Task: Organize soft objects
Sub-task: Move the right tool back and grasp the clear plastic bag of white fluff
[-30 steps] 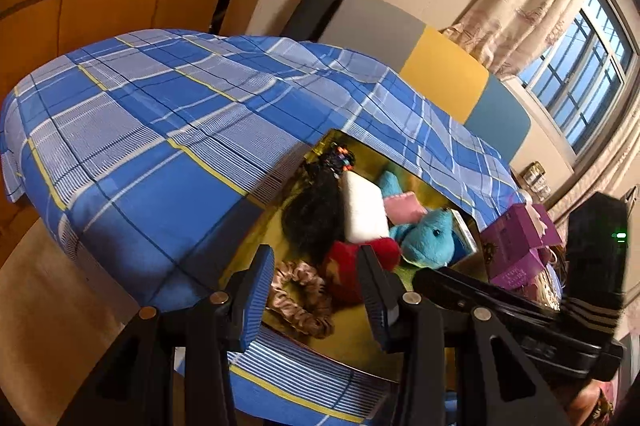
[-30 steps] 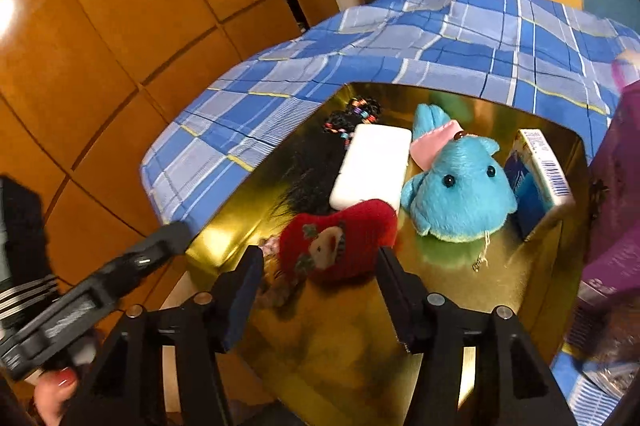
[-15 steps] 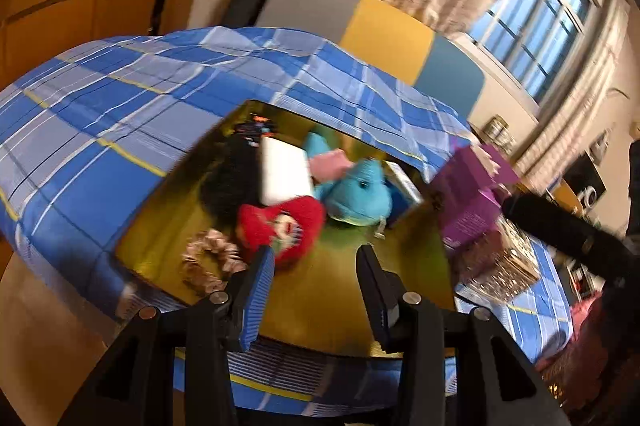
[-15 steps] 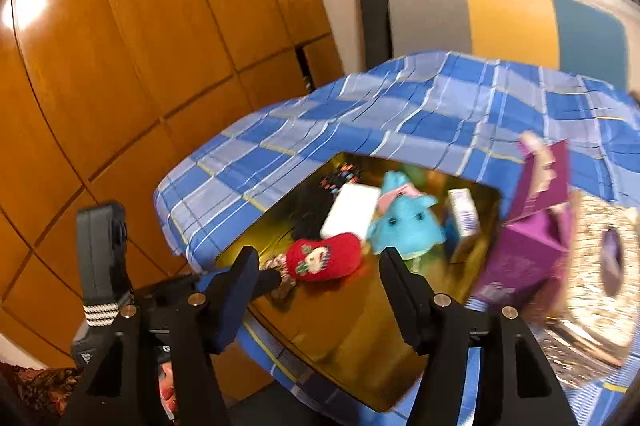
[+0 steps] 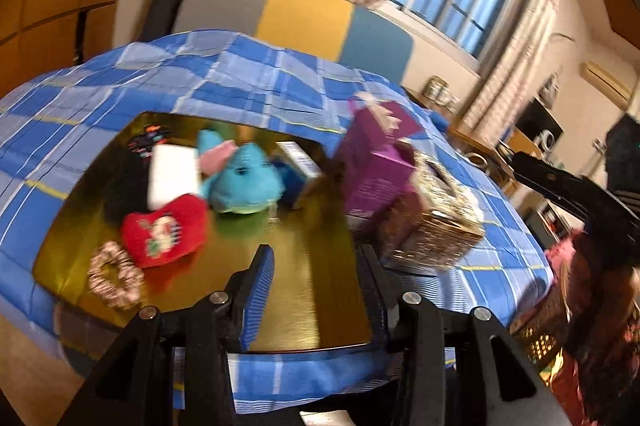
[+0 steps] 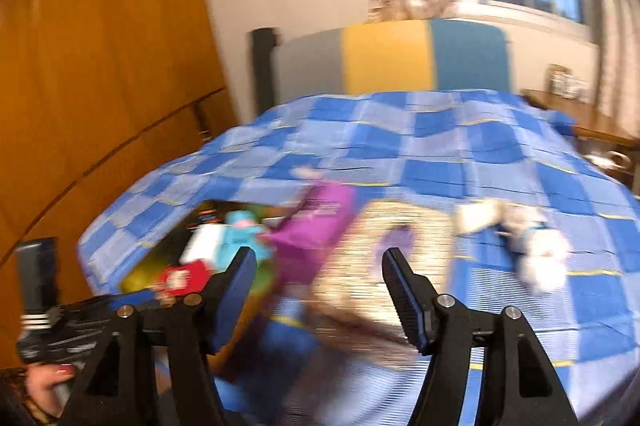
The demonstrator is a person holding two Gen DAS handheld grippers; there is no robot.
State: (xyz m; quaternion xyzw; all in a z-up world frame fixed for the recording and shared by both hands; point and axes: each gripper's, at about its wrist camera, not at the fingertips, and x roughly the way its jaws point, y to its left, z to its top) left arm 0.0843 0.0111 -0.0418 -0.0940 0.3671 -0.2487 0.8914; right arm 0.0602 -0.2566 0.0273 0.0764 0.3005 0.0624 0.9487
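Blue-padded left gripper (image 5: 316, 290) fingers parted, empty; right gripper (image 6: 320, 290) fingers opening, empty.

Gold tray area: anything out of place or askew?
One thing stands out: a white plush toy lies alone on the blue plaid cloth, to the right of the gold box, apart from the soft items on the gold tray.

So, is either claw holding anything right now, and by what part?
Nothing is held. The left claw is open and empty over the gold tray; the right claw is opening, with nothing between its pads.
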